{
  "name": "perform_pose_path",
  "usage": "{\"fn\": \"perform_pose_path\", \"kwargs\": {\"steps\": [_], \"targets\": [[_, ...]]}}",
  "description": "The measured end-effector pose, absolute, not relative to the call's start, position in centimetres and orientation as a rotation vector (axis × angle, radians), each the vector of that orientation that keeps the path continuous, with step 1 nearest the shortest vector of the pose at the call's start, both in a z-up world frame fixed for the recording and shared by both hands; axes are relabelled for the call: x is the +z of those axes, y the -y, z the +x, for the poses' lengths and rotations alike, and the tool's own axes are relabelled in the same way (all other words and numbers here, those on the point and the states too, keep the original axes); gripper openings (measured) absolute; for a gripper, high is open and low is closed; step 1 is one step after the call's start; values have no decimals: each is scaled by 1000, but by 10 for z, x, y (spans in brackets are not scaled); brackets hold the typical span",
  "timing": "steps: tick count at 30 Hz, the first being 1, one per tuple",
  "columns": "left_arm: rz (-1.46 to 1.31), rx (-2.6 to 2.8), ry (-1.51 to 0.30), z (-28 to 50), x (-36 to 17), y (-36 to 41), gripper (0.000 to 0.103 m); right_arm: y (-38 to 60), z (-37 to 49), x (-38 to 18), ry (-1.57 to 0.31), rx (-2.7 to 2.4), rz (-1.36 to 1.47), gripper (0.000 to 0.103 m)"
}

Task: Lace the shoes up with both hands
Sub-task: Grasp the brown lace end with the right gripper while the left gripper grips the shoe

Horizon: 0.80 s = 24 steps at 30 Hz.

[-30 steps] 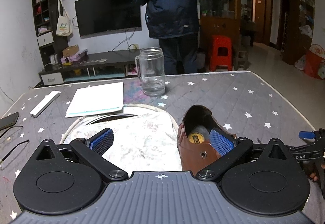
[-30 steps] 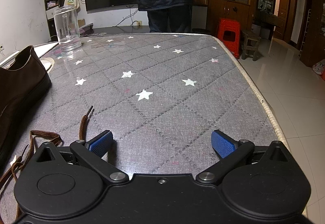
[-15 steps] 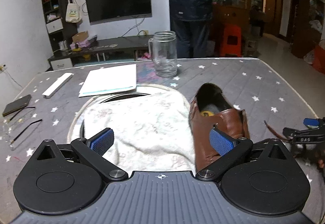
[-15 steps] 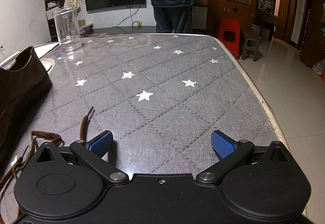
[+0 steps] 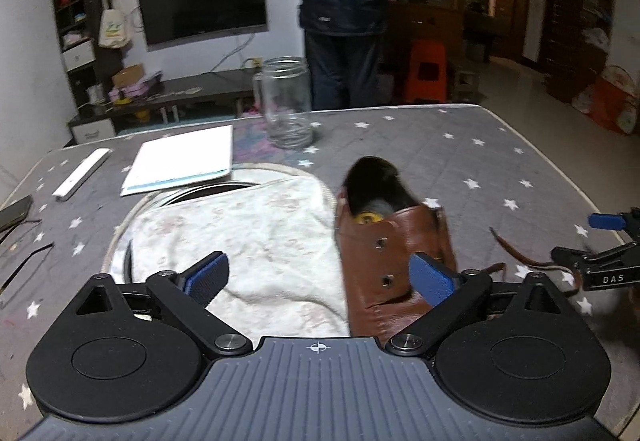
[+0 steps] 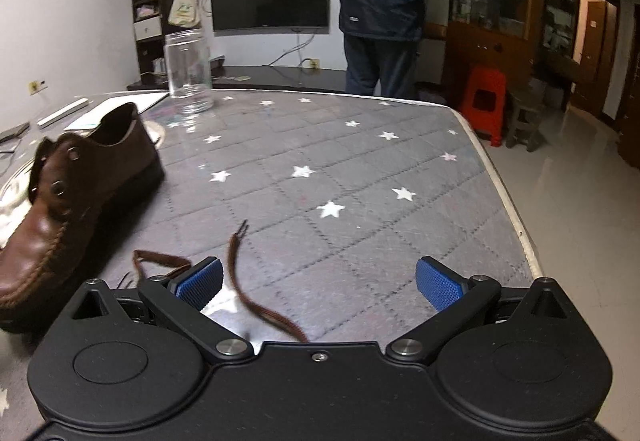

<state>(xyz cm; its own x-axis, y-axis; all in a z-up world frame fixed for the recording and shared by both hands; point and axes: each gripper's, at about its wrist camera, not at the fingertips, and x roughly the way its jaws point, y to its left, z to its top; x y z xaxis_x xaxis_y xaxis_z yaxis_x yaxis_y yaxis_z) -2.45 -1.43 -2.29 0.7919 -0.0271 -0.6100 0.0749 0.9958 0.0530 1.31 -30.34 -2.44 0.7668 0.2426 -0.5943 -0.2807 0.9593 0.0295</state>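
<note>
Shoe (image 6: 76,197) shifted closer, flat brown lace (image 6: 256,305)

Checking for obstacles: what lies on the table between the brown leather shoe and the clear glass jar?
Right wrist view: only bare grey star-patterned table cover between brown leather shoe and clear glass jar.

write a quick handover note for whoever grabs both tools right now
Left tool: open, empty, above the white cloth with the brown shoe at its right finger.
Right tool: open, empty; the loose brown lace lies on the table between its fingers, ungripped.
Shoe stands on the grey starred table, beside the cloth.
Done: no lacing visible; the visible eyelets are empty.
Left: grip the lace end, steady the shoe, thread the eyelets.
</note>
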Motion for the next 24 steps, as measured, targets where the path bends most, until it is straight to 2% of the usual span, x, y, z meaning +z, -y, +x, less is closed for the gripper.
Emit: {"fn": "perform_pose_path", "kwargs": {"steps": [3, 5, 8, 10, 15, 17, 24], "targets": [[92, -96, -656, -21, -25, 17, 82, 296, 14, -24, -648, 317, -75, 97], [106, -123, -655, -19, -25, 17, 80, 291, 17, -24, -662, 345, -80, 83], [127, -165, -653, -16, -26, 19, 73, 280, 23, -25, -681, 395, -95, 72], [141, -192, -652, -14, -26, 20, 62, 273, 28, -26, -688, 423, -111, 61], [176, -261, -649, -8, -28, 22, 48, 255, 38, -29, -706, 471, -146, 47], [190, -289, -647, -6, -28, 23, 45, 252, 42, -30, -716, 486, -143, 31], [239, -419, -645, -9, -34, 29, 32, 248, 47, -34, -755, 495, -136, 26]]}}
